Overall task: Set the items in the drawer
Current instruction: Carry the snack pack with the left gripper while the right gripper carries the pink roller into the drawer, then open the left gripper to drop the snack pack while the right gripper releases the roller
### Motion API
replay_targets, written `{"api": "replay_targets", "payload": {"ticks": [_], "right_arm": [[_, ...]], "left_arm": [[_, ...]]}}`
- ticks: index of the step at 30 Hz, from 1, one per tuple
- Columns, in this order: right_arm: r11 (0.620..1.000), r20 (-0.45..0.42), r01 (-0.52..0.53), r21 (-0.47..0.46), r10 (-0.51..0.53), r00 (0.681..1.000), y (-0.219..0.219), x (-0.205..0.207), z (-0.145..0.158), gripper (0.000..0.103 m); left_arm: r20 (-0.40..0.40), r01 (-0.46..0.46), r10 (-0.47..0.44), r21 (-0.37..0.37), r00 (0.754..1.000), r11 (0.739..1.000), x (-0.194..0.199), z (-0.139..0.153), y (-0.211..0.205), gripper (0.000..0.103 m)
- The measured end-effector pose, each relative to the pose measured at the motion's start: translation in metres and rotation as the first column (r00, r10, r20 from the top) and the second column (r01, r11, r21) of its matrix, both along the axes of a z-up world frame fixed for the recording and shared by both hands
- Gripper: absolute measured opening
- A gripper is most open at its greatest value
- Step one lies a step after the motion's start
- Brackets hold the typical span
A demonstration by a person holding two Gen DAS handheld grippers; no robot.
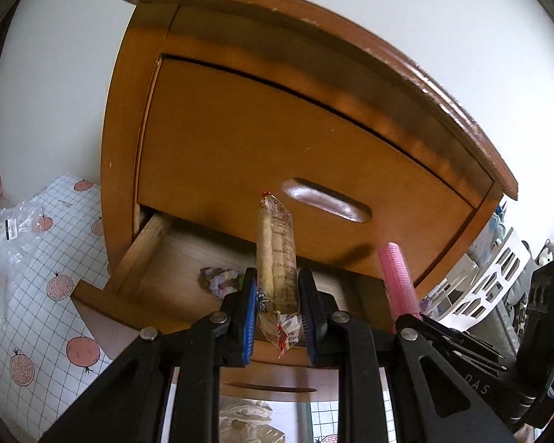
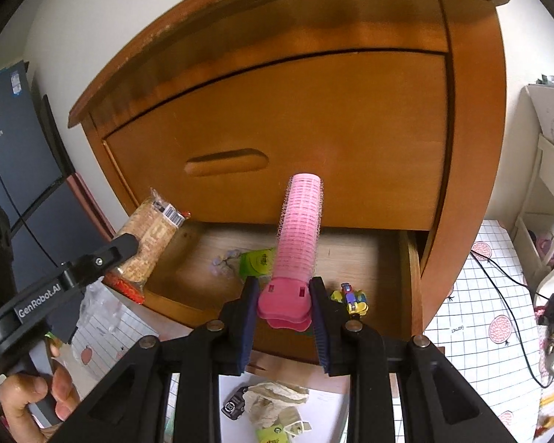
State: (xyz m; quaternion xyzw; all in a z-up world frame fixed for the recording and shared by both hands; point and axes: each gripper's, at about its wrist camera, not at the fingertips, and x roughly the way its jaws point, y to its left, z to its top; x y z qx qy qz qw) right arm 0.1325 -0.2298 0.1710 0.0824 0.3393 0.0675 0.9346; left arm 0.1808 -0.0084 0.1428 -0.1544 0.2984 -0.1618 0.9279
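Left gripper pinches a wrapped snack stick above the open drawer. Right gripper pinches a pink hair roller above the same drawer, beside it.

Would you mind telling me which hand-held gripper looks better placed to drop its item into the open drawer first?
Probably right: the right hand-held gripper holds the pink hair roller over the open wooden drawer; the wrapped snack bar hangs near its left edge.
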Motion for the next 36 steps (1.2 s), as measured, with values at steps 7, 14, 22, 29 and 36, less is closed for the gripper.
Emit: {"api": "replay_targets", "payload": {"ticks": [7, 14, 22, 29, 36], "right_arm": [[1.0, -0.017, 0.003, -0.021, -0.003, 1.0, 0.003, 0.006, -0.005, 0.029], [1.0, -0.017, 0.006, -0.031, -0.007, 1.0, 0.006, 0.008, -0.004, 0.03], [0.999, -0.037, 0.01, -0.039, -0.011, 0.999, 0.006, 0.009, -0.007, 0.036], [0.999, -0.049, 0.023, -0.035, -0.025, 0.998, 0.004, 0.008, -0.01, 0.062], [0.999, -0.047, 0.033, -0.038, -0.035, 0.998, 0.001, 0.005, -0.011, 0.074]], "left_arm": [[-0.023, -0.019, 0.02, 0.009, 1.0, 1.0, 0.005, -0.007, -0.001, 0.022], [-0.037, -0.019, 0.019, 0.012, 0.999, 1.0, 0.006, -0.007, -0.003, 0.031], [-0.053, -0.026, 0.027, 0.026, 0.998, 0.999, 0.008, -0.013, -0.002, 0.058], [-0.058, -0.068, 0.073, 0.093, 0.996, 0.993, 0.006, -0.015, -0.002, 0.074], [-0.022, -0.104, 0.11, 0.188, 0.994, 0.977, 0.001, -0.019, -0.004, 0.084]]}}
